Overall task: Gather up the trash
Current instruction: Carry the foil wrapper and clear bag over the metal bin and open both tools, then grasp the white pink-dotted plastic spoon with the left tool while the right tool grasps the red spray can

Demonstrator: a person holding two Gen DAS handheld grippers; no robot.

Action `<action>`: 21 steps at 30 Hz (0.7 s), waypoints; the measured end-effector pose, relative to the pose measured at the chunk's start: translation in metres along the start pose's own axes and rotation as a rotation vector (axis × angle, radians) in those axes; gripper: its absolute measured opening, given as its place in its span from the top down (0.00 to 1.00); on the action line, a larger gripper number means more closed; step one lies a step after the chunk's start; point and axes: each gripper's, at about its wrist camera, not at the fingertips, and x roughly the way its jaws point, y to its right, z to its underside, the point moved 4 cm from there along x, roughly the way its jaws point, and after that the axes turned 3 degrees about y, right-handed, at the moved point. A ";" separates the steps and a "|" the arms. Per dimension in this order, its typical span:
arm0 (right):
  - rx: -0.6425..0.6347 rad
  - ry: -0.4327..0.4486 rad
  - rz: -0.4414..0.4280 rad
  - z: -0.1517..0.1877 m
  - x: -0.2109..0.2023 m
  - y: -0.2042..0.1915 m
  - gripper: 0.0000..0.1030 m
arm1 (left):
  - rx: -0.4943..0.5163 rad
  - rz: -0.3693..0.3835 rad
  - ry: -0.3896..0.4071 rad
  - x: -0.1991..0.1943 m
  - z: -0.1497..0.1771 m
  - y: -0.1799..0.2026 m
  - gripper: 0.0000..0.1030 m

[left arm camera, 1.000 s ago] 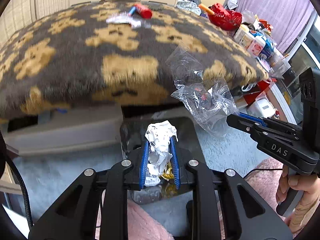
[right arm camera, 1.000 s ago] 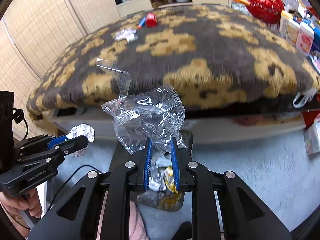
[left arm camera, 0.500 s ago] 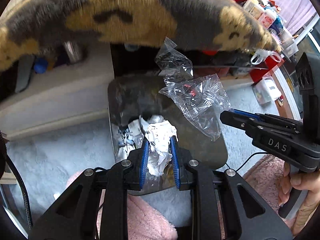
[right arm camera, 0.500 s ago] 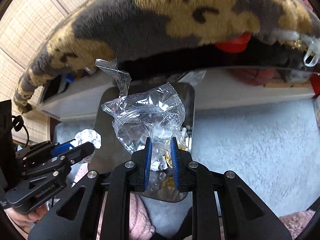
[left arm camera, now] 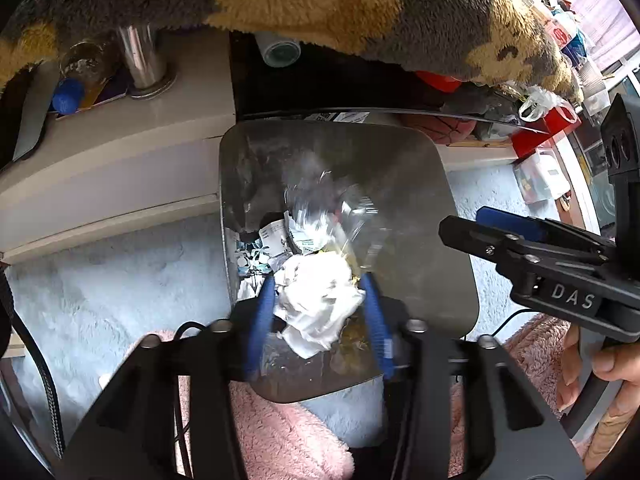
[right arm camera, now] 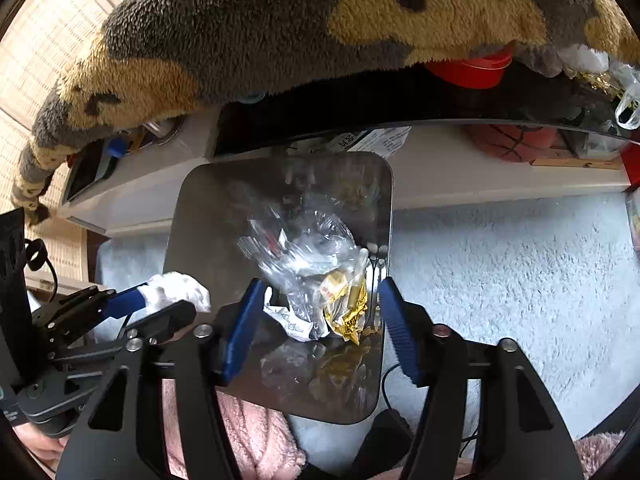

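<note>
A shiny metal trash bin (left arm camera: 424,200) (right arm camera: 200,216) stands on the rug below both grippers, with wrappers and gold foil (right arm camera: 346,308) inside. My left gripper (left arm camera: 320,284) (right arm camera: 166,302) hangs over the bin's near edge. Its jaws are opening, and a crumpled white paper (left arm camera: 316,300) (right arm camera: 176,288) still sits loosely between the blue pads. My right gripper (right arm camera: 320,284) (left arm camera: 464,222) is also opening above the bin, with nothing between its fingers. The clear plastic bag (right arm camera: 304,248) (left arm camera: 340,208) is blurred, dropping onto the trash inside the bin.
A grey and tan fleece blanket (left arm camera: 320,0) overhangs a low table just behind the bin. Under it lie a bottle (left arm camera: 76,80), a metal leg (left arm camera: 140,56) and red boxes (left arm camera: 544,128). Pale blue rug (right arm camera: 500,272) surrounds the bin. Pink fluffy fabric (left arm camera: 280,432) lies near me. A hand (left arm camera: 612,364) grips the right handle.
Both grippers sank from blanket height to just above the bin. Both jaws spread apart. The plastic bag left the right gripper and fell into the bin; the paper sits loose between the left pads.
</note>
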 end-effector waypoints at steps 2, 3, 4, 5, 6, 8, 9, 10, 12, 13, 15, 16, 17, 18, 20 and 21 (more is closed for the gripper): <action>0.007 0.009 0.005 -0.002 -0.003 0.001 0.33 | 0.003 -0.002 0.010 -0.004 0.000 0.000 0.42; 0.012 0.015 0.005 -0.003 -0.006 0.001 0.33 | 0.007 -0.007 0.018 -0.008 0.000 0.000 0.36; 0.017 0.022 0.003 -0.004 -0.010 0.002 0.31 | 0.009 -0.011 0.024 -0.011 0.000 0.000 0.33; 0.019 0.027 0.005 -0.006 -0.012 0.002 0.22 | 0.011 -0.013 0.030 -0.015 0.000 0.001 0.32; 0.021 0.045 0.015 -0.008 -0.018 0.003 0.15 | 0.011 -0.013 0.039 -0.020 -0.001 0.001 0.27; 0.018 0.070 0.023 -0.011 -0.028 0.002 0.11 | 0.013 -0.014 0.056 -0.029 -0.002 0.003 0.21; 0.017 0.083 0.021 -0.013 -0.034 0.001 0.11 | 0.018 -0.015 0.068 -0.036 -0.003 0.004 0.18; 0.015 0.096 0.020 -0.016 -0.040 0.001 0.11 | 0.021 -0.015 0.075 -0.040 -0.005 0.006 0.15; 0.009 0.154 0.028 -0.022 -0.056 -0.001 0.05 | 0.026 -0.011 0.097 -0.053 -0.007 0.008 0.11; 0.003 0.190 0.038 -0.025 -0.065 0.000 0.03 | 0.028 -0.008 0.106 -0.060 -0.008 0.008 0.10; -0.006 0.247 0.049 -0.034 -0.080 -0.001 0.03 | 0.027 -0.011 0.130 -0.075 -0.013 0.008 0.08; -0.006 0.260 0.047 -0.038 -0.086 0.000 0.03 | 0.027 -0.014 0.136 -0.079 -0.015 0.008 0.08; -0.004 0.266 0.045 -0.042 -0.090 0.000 0.03 | 0.029 -0.016 0.145 -0.085 -0.017 0.008 0.08; -0.004 0.276 0.048 -0.047 -0.095 0.000 0.03 | 0.031 -0.021 0.161 -0.094 -0.022 0.008 0.08; -0.014 0.299 0.055 -0.056 -0.106 -0.001 0.03 | 0.033 -0.027 0.183 -0.105 -0.029 0.009 0.08; -0.020 0.315 0.054 -0.062 -0.114 -0.002 0.03 | 0.031 -0.027 0.197 -0.111 -0.036 0.008 0.08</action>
